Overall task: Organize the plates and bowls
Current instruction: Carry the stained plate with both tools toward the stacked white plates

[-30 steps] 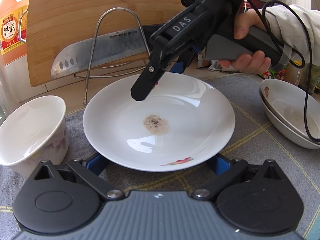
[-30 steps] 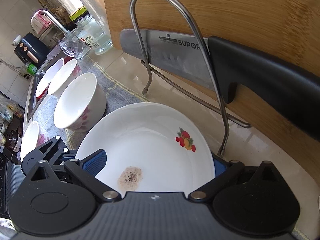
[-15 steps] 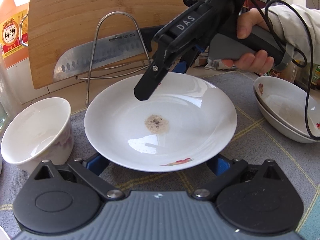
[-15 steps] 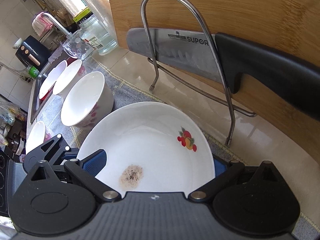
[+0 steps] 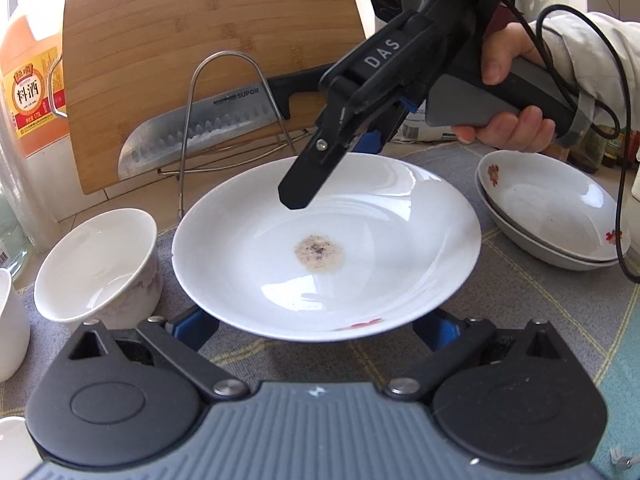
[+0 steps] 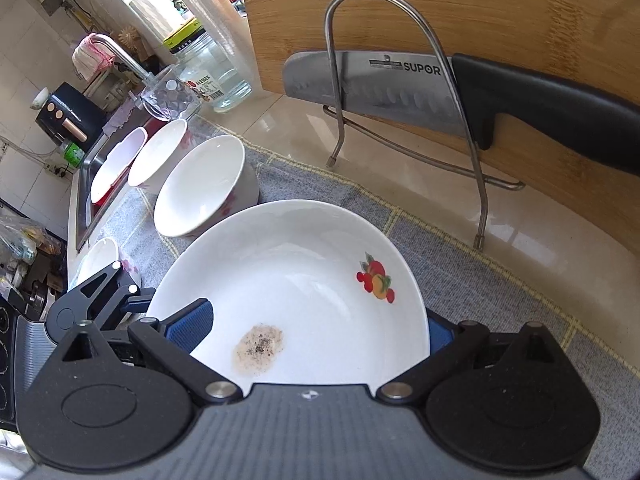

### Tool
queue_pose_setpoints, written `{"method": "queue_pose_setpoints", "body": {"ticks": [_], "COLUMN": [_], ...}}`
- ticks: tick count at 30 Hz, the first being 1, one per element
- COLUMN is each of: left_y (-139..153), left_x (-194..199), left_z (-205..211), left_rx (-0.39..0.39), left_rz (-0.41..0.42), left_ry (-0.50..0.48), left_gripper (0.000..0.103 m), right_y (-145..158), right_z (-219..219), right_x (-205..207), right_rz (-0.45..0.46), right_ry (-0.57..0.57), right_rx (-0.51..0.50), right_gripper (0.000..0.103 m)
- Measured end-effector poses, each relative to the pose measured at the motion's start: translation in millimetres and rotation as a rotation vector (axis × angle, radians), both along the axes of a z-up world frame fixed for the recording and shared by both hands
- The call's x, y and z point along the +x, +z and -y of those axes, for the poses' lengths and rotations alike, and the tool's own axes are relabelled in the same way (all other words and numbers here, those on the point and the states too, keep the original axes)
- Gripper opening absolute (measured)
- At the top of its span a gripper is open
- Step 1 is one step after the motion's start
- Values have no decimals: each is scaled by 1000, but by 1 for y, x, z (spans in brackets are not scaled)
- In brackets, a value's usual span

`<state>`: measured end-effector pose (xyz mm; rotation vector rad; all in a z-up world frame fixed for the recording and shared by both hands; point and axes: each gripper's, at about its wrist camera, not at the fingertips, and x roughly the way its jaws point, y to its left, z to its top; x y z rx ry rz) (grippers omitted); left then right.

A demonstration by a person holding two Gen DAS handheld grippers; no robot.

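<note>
A white plate [image 5: 380, 240] with a brown stain and a fruit print is lifted above the grey mat; it also shows in the right wrist view [image 6: 304, 272]. My right gripper [image 5: 320, 184] is shut on its far rim, one finger over the rim and one under. My left gripper [image 5: 316, 326] is open, its blue pads spread wide beneath the plate's near edge. A white bowl [image 5: 96, 264] stands left of the plate. Two stacked shallow plates [image 5: 556, 216] lie at the right.
A wire rack [image 5: 228, 120] holds a bamboo cutting board [image 5: 200, 40] and a knife [image 5: 200, 132] behind the plate. An orange bottle [image 5: 28, 92] stands far left. More white bowls [image 6: 156, 160] line the mat toward a sink [image 6: 84, 184].
The plate has risen and come toward the left gripper, held by the right gripper. The rack and knife look farther away. The stacked plates at the right show more fully.
</note>
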<state>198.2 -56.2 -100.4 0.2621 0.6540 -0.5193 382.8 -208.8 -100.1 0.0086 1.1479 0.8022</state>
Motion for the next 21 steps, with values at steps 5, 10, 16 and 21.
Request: {"method": "queue_pose_setpoints", "body": {"ticks": [5, 10, 16, 21], "left_y": [6, 11, 16, 19], "left_x": [-12, -23, -36, -46], "left_z": [-1, 3, 9, 16], "left_rx": [7, 15, 20, 18], "left_rz": [0, 1, 5, 6], "left_ry": [-15, -36, -69, -99], "left_gripper": [101, 101, 101, 101], "right_y": [5, 12, 16, 20], "right_z": [2, 8, 19, 31], "right_x": [-12, -31, -51, -67], "right_rz": [6, 17, 27, 36], "right_ry": [-8, -26, -61, -92], "right_rx": [7, 17, 23, 28], "right_gripper": [103, 103, 103, 103]}}
